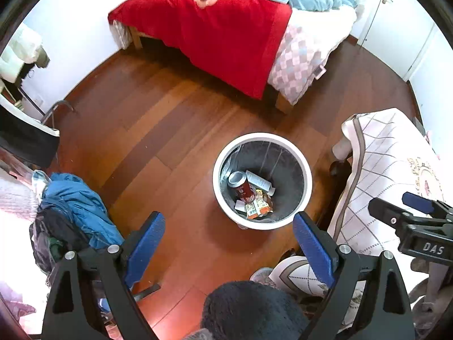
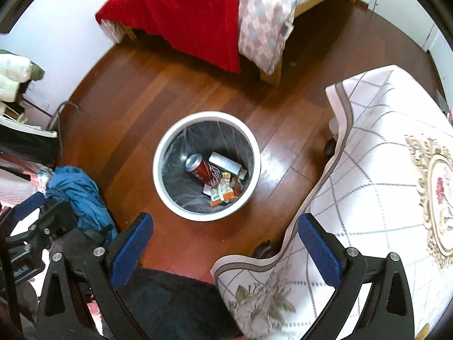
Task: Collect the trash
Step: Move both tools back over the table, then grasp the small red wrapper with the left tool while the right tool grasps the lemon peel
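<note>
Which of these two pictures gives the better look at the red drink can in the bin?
The right wrist view: the red can lies nearer the picture's middle, its white lettering showing along its whole side. The left wrist view shows the same can inside the bin, more end-on, top rim clear, side shortened.

One bin [image 1: 307, 181], one can [image 1: 240, 184], one bottle [image 1: 259, 182], two tools.

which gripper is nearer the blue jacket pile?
Left. The left gripper hangs right beside the blue jacket; the right gripper sits farther over, by the quilted cloth.
</note>
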The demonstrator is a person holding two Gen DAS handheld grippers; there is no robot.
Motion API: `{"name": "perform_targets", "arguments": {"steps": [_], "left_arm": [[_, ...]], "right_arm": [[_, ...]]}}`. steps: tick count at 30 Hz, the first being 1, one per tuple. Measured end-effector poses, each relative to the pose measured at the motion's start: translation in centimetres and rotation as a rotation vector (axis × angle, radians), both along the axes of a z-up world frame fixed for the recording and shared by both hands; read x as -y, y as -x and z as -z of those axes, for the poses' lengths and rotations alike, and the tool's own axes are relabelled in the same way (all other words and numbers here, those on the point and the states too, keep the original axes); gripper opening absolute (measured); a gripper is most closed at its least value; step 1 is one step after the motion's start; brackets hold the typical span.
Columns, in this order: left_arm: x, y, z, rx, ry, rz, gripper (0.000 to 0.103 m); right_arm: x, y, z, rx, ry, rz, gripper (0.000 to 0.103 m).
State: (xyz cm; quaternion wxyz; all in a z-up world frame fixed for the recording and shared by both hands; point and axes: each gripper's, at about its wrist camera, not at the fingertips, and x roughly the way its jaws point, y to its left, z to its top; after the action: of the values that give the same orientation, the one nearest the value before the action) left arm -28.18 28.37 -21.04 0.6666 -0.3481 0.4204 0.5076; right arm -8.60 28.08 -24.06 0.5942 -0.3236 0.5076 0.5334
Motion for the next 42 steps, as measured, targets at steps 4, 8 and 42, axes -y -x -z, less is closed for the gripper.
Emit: {"name": "perform_targets", "arguments": {"steps": [4,8,42], "left_arm": [[1.9,-0.1,-2.5,-0.002,-0.057,0.003,0.092],[4.1,-0.3,-5.2,0.015,-0.105,0.007,0.092],[26.0,-38.8,6.4,-0.146,0.064,0.677,0.102]], "right_arm": [[2.3,0.0,-3.3,0.005,-0.060,0.003,0.103],[4.9,0.3,-6.6,0.001,-0.113,-0.012,0.103],[48.7,-35.0,2.3,-0.044,-0.020,0.965,0.087]]}}
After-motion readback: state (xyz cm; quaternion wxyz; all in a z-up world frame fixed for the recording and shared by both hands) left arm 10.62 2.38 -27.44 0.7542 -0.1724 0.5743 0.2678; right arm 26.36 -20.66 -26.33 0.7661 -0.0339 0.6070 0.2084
